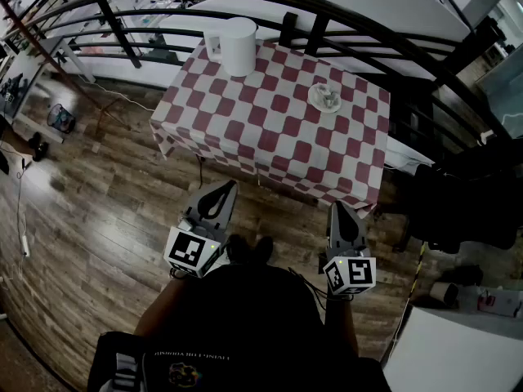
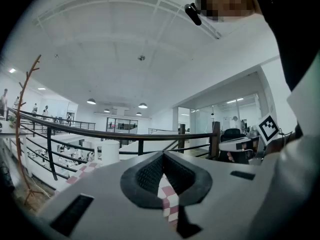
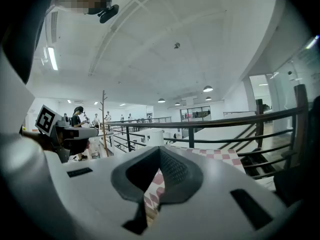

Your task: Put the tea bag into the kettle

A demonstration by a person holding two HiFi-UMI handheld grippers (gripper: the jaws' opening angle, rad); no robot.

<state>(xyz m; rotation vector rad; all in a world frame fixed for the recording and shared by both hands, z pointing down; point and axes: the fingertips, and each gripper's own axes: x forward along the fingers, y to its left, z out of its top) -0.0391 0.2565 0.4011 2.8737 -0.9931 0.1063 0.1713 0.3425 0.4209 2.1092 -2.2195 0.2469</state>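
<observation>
Head view: left gripper point(image 1: 219, 191) and right gripper point(image 1: 341, 211) are held near the waist, well short of the table point(image 1: 270, 133), each with its jaws pressed together on nothing. The kettle point(image 1: 237, 46) stands at the far left corner. What seems to be the tea bag point(image 1: 328, 96) lies on a small dish point(image 1: 317, 105) toward the right side, well apart from it. Likely hazards: the kettle's top looks covered, which would block entry, and a careless pinch could drag the dish or tear the bag.
</observation>
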